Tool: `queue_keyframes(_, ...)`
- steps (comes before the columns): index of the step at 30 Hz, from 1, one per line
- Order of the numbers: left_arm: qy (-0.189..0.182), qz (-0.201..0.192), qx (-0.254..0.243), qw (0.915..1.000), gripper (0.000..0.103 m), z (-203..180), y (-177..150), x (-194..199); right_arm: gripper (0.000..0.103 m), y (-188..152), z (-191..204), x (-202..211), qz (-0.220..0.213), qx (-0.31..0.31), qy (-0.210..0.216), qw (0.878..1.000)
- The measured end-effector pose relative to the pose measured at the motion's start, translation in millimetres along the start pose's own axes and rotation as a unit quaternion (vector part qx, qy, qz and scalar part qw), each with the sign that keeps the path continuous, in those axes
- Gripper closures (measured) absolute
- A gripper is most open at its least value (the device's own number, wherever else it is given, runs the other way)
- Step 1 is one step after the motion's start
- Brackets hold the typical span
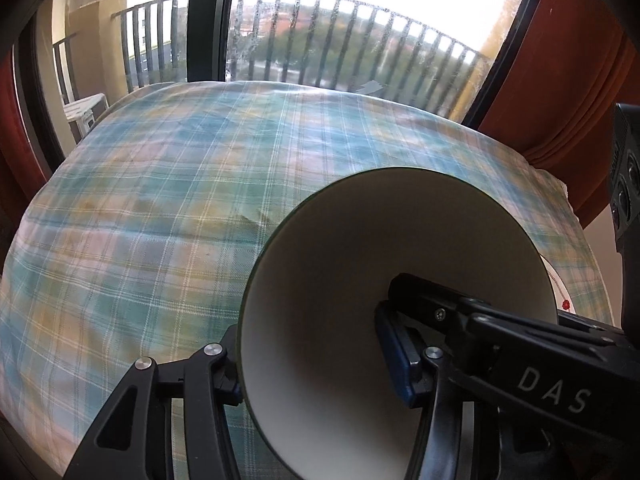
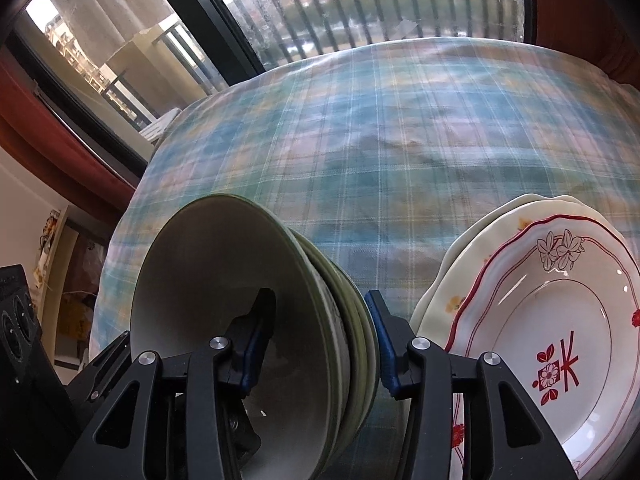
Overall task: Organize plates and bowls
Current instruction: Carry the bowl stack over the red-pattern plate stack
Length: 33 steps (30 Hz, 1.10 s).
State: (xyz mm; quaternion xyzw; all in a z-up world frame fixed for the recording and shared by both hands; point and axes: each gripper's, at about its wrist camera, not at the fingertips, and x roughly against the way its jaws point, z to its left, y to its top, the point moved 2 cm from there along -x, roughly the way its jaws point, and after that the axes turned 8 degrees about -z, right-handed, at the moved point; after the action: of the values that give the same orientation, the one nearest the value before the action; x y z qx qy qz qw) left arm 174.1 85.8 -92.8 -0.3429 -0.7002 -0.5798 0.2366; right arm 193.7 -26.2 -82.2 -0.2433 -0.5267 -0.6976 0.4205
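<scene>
both tools (image 1: 316, 364) (image 2: 320, 344) astride nested bowls (image 2: 224, 280)

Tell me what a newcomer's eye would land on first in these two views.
The nested stack of green-rimmed, cream-lined bowls fills the lower left of the right wrist view, both grippers clamped on its wall. Right of it lies a pile of scalloped white plates with red floral trim. Everything rests on a blue-green plaid tablecloth before a balcony window.

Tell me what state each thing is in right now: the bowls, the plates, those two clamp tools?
Bowl stack: nested, tilted, gripped from both sides.
Left gripper: shut on the bowls' wall.
Right gripper: shut on the bowl stack.
Plate stack: piled beside the bowls, red-patterned plate on top, untouched.
Tablecloth: spread out, slightly creased.
</scene>
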Motion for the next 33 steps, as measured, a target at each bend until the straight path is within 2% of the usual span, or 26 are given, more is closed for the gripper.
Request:
queue_keyframes(5, -0.006, -0.006, 0.013, 0.9999, 0.049, 5, -1, 4, 0.053, -5, -13, 5, 0.0, -0.033, -0.004, 0.999)
queue_keyframes(7, -0.004, -0.002, 0.016, 0.9999, 0.05, 8, -1, 3, 0.055, -10, -21, 3, 0.011, -0.058, 0.024, 0.998)
queue_keyframes(11, -0.001, -0.007, 0.001, 1.0, 0.056, 1, -2, 4, 0.064, -11, -16, 4, 0.012, -0.047, 0.023, 0.999)
queue_keyframes(20, -0.004, 0.0, -0.001, 1.0, 0.056, -1, 0, 6, 0.064, -11, -13, 5, 0.015, -0.04, 0.012, 0.999)
queue_keyframes(33, -0.02, -0.054, -0.007, 0.9983, 0.056, -31, 14, 39, 0.064, -1, -13, 56, -0.04, -0.024, 0.011, 0.999)
